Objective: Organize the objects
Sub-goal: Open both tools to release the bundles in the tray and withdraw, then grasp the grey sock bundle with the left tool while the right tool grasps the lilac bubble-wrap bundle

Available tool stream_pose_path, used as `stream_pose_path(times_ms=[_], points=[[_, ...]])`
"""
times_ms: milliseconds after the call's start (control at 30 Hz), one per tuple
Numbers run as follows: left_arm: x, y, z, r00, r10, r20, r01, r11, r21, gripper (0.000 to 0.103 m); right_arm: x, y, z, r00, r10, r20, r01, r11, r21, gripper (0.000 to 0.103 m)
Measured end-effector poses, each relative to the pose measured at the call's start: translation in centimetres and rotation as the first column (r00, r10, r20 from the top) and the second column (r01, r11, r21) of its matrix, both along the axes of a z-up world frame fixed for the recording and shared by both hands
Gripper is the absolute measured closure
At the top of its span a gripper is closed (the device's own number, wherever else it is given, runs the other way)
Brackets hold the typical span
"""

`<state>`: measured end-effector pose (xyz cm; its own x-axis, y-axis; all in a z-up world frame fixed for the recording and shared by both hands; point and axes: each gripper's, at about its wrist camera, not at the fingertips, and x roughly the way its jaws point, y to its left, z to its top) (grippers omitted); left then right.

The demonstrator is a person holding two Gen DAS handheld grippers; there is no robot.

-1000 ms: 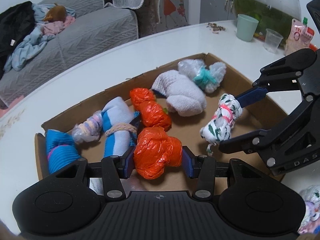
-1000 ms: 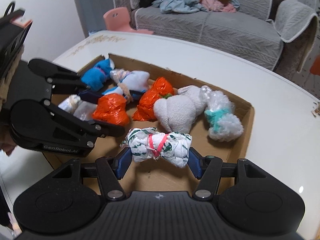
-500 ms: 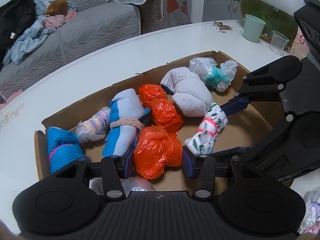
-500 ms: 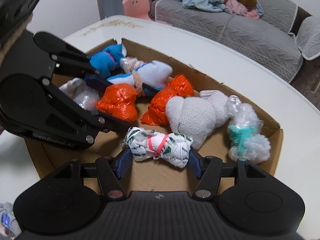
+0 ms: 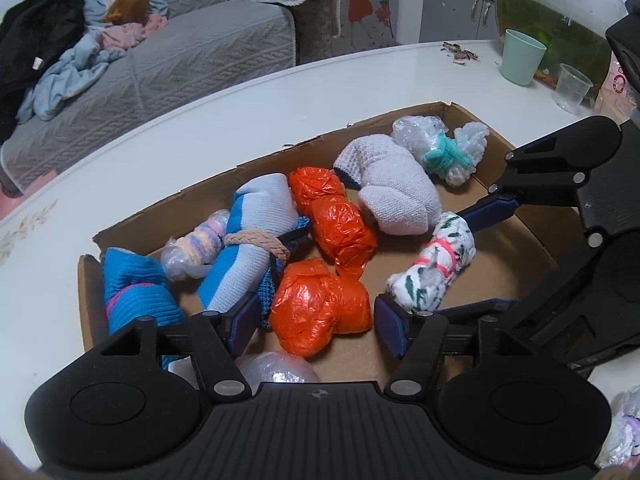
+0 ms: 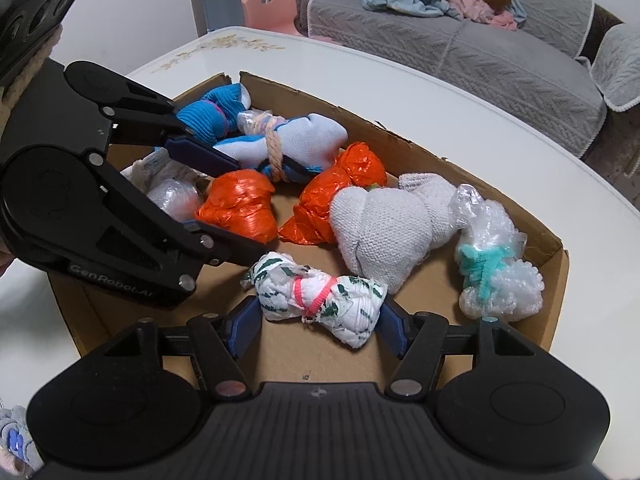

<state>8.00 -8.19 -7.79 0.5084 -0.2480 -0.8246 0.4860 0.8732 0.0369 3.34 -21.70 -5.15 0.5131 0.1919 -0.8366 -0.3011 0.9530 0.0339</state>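
A glossy white table (image 5: 224, 104) with a faint floral pattern near its edge fills the foreground, reflecting soft indoor light. Behind it stands a grey quilted sofa (image 5: 192, 52) heaped with clothes (image 5: 76, 64), with a small pink chair (image 6: 269, 5) near 1 end against a pale wall (image 6: 132, 20). Grey cabinets (image 5: 460, 4) stand further back, and on the table's far side sit a fish bowl (image 5: 556, 12), a green cup (image 5: 522, 56) and a clear cup (image 5: 573, 88).

Both wrist views close, angled down, sharing cardboard box (image 5: 516, 148)
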Motion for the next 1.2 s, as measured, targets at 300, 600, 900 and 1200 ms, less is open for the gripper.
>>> stream_pose_path(times_ms=[300,600,900,1200], points=[[0.1,0.4,0.6,0.999,0.042,0.01,-0.042,0.999,0.002,0.03,1.2,-0.1,-0.6,0.997,-0.069,0.025,0.07,0.997,-0.027,0.043],[-0.4,-0.2,1.5,0.998,0.052,0.021,-0.052,0.999,0.011,0.022,0.6,-0.3,0.1,0.998,-0.057,0.004,0.057,0.998,-0.02,0.033],[-1.7,0.9,4.0,0.994,0.113,0.007,-0.113,0.993,-0.01,0.019,-0.3,-0.5,1.4,0.996,-0.089,0.014,0.089,0.996,-0.009,0.023],[-9.8,2.9,7.0,0.994,0.097,-0.051,-0.097,0.995,0.006,0.013,-5.9,-1.3,4.9,0.988,-0.155,0.019,0.155,0.988,0.008,0.009]])
